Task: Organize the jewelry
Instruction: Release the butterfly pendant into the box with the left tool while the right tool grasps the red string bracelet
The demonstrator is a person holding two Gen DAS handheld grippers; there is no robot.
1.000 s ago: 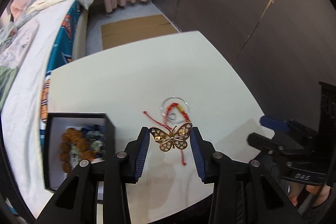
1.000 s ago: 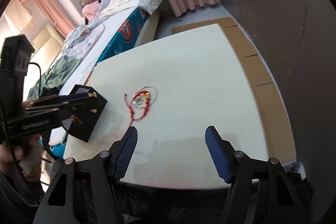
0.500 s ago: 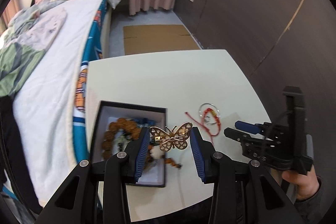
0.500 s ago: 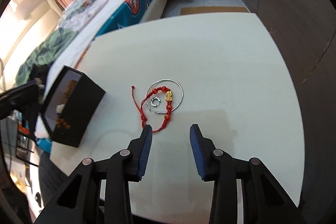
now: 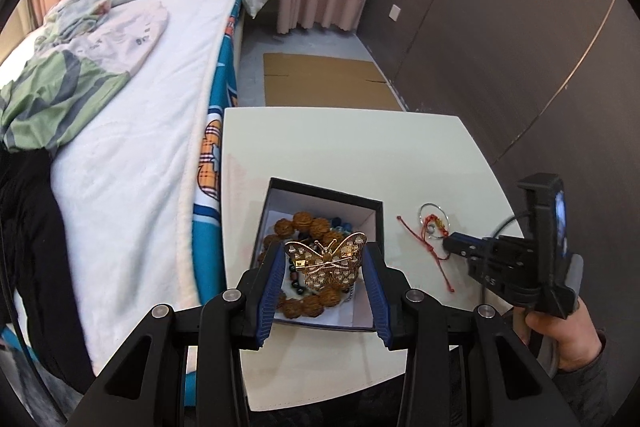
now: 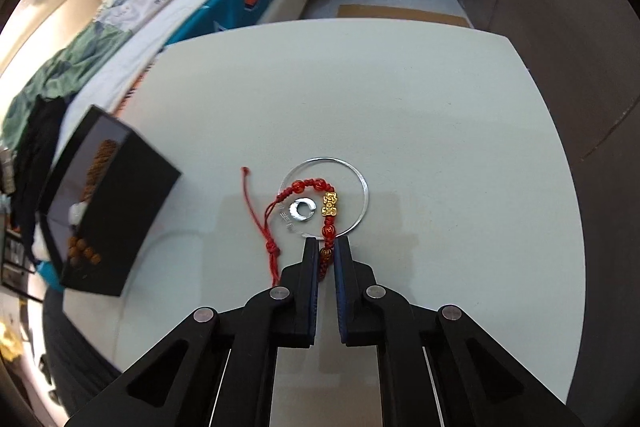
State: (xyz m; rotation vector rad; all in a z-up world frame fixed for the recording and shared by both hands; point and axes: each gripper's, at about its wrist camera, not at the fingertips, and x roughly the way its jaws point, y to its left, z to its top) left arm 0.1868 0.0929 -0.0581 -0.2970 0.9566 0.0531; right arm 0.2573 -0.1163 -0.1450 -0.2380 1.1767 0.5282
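White surface point(image 6: 400, 99) now shows your right tongs point(image 6: 325, 247) narrowed around the red bracelet point(image 6: 326, 223), no longer wide. Your left tongs point(image 5: 325, 261), gripping the butterfly brooch point(image 5: 325, 261), have reached the box point(image 5: 320, 191); release next.

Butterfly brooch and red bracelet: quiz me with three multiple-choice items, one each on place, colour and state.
1. Where is the butterfly brooch?
A. on the table
B. in the left gripper, over the black box
C. on the bed

2. What colour is the bracelet cord?
A. red
B. green
C. white

3. How do the right gripper jaws stand?
A. wide open
B. out of view
C. nearly shut around the bracelet

Key: 1 B, its wings sit between the blue pads above the beads; 2 A, red knotted cord; 3 C, a bead shows in the narrow gap.
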